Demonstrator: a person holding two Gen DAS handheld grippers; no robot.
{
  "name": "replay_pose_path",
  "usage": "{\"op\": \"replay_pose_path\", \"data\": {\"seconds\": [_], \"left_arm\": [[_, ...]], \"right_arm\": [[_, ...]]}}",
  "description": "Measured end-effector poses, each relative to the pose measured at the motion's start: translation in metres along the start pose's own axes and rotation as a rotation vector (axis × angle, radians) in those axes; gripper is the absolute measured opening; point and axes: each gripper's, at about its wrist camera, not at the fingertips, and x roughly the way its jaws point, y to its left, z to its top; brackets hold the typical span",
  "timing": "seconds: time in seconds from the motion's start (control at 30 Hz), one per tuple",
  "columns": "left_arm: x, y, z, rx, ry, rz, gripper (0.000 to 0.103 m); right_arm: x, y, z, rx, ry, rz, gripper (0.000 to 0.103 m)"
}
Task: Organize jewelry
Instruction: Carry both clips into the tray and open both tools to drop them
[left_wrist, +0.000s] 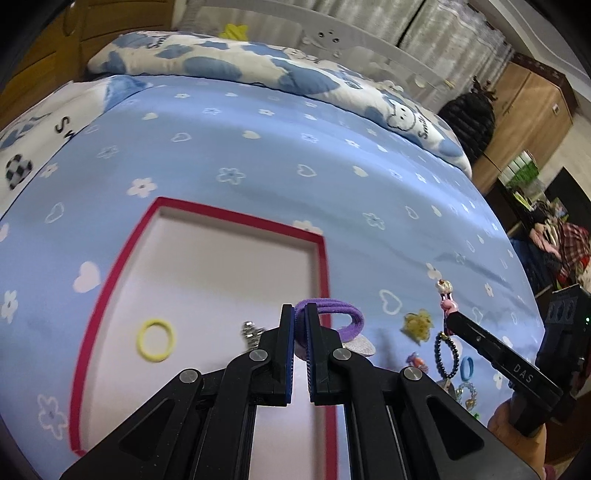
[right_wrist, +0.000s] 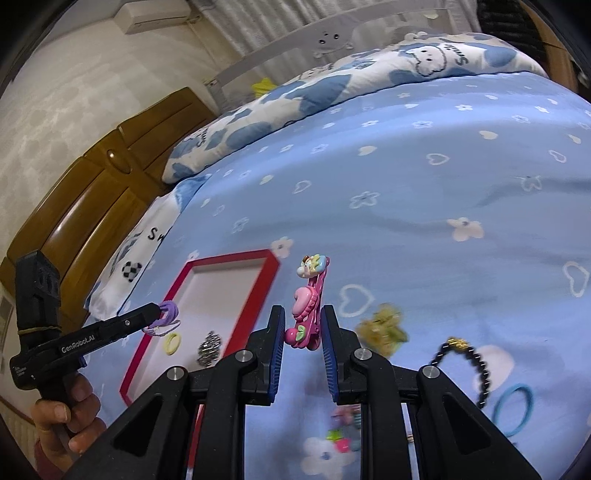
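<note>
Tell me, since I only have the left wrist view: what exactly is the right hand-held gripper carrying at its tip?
Observer: A pink hair clip with cartoon charms. It stands upright, pinched near its lower end by the right hand-held gripper.
Operator: My own finger half hides something silver in the tray. What is it?
Observer: A sparkly silver piece. It lies inside the red-rimmed tray, beside the yellow hair tie.
Operator: How does my purple tie hang?
Observer: The purple hair tie loops off the shut tip of the left hand-held gripper, over the tray's left edge.
</note>
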Motion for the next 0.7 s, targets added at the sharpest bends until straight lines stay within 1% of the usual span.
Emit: {"op": "replay_pose_path", "data": {"seconds": [0.17, 0.43, 0.53, 0.7], "left_arm": [[-0.016, 0.013, -0.006, -0.029, -0.008, 0.014, 0.004], [-0.027, 0.035, -0.009, -0.070, -0.018, 0.039, 0.004], [-0.030, 0.044, -0.007, -0.083, -0.023, 0.049, 0.004], [-0.023, 0.058, -0.001, -0.103, -0.022, 0.071, 0.004]], "right_arm": [[0.004, 0.018, -0.006, -0.028, 0.016, 0.025, 0.019], [0.012, 0.046, -0.013, -0.070, 0.044, 0.063, 0.019], [0.019, 0.056, -0.015, -0.085, 0.056, 0.076, 0.019], [0.034, 0.073, -0.016, -0.112, 0.077, 0.096, 0.019]]}}
